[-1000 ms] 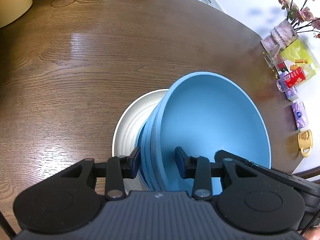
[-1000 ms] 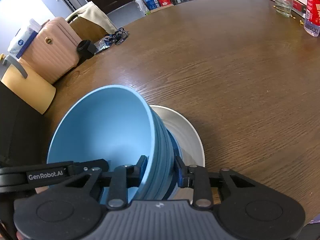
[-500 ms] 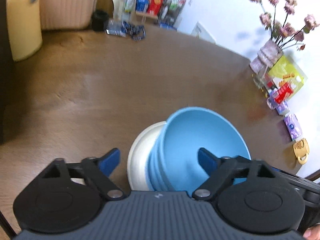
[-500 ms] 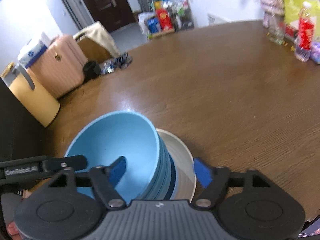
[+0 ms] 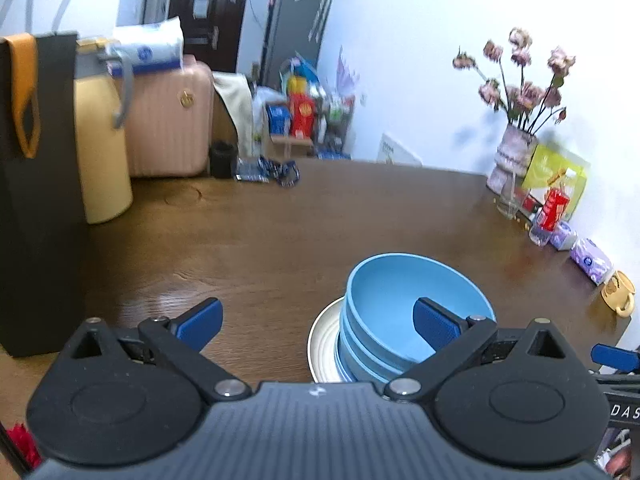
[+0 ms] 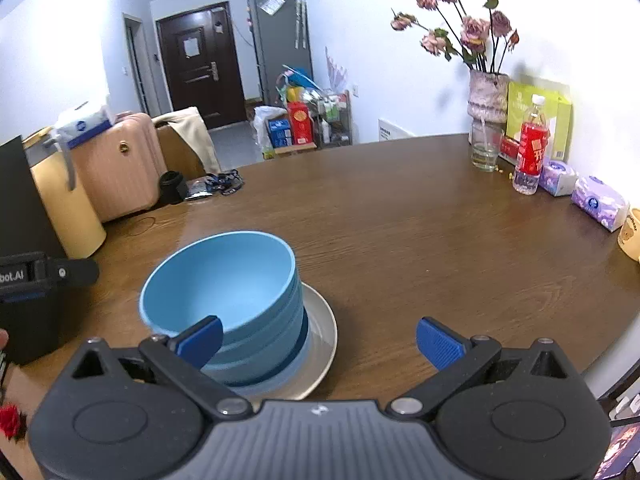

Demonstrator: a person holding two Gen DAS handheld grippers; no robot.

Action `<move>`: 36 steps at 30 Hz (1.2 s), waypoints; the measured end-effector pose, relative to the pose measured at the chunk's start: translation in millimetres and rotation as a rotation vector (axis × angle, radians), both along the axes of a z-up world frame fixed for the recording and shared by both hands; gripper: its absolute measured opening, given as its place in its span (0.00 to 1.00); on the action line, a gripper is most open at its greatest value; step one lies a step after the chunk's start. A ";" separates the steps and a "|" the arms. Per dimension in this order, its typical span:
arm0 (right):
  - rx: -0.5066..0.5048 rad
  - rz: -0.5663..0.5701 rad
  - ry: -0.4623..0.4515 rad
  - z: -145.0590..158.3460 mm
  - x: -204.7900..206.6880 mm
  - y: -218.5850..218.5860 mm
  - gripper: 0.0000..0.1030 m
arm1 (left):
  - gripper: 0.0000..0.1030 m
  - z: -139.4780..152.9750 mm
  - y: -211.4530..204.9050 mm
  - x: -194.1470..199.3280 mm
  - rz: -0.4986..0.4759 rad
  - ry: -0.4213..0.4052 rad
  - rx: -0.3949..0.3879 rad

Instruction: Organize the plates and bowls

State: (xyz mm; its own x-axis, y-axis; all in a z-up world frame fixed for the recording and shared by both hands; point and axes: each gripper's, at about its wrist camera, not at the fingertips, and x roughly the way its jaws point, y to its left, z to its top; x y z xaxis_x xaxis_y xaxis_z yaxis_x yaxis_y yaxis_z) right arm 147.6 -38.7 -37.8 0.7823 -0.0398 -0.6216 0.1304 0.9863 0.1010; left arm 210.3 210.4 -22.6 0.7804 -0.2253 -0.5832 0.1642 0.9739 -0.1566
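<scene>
Since the blue bowls (image 6: 224, 304) are nested in one stack on the cream plate (image 6: 320, 340), near the front edge of the brown table (image 6: 400, 220), the stacking step looks pretty much wrapped up. Both tongs are being spread wide right now: nothing is caught between the left gripper (image 5: 316, 320) jaws, and nothing between the right gripper (image 6: 318, 338) jaws either. No other plates or bowls can be spotted, so probably only a clean pull-away without bumping the stack is called for next.
</scene>
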 end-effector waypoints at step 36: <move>-0.039 0.190 -0.063 -8.5 -111.3 -113.0 1.00 | 1.00 -12.1 -101.1 -165.3 0.208 -0.032 0.050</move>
